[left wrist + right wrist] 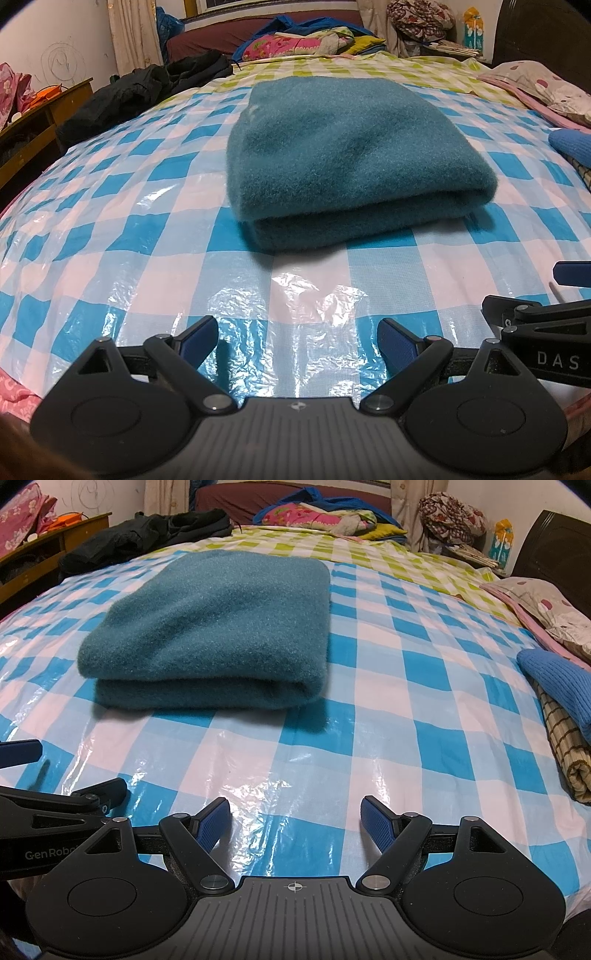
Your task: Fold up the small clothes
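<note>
1. I have both grippers hovering above the near part of the bed (110, 229), side by side and tilted down toward it. The left gripper (298, 341) is released, with nothing between its pads; the right gripper (294, 821) is the same, wide and empty.

2. The teal cloth (214, 627) lies ahead of both grippers on the checked plastic sheet (406, 686), well apart from the fingertips. It looks folded already: a rounded fold faces me, with two thick layers stacked.

3. I judge this piece done or nearly so, so the step in hand is either one more fold or moving on to the next garment.

4. For another fold, I would take the two near corners, one gripper each, pinching both layers together so the stack does not split.

5. The fleece is thick and springy; I would close fully and lift low.

6. The sheet is slick and crinkled, so I keep the pads off it.

7. At the right edge lie a blue knit (554, 679) and a checked cloth (565, 753), likely next.
</note>
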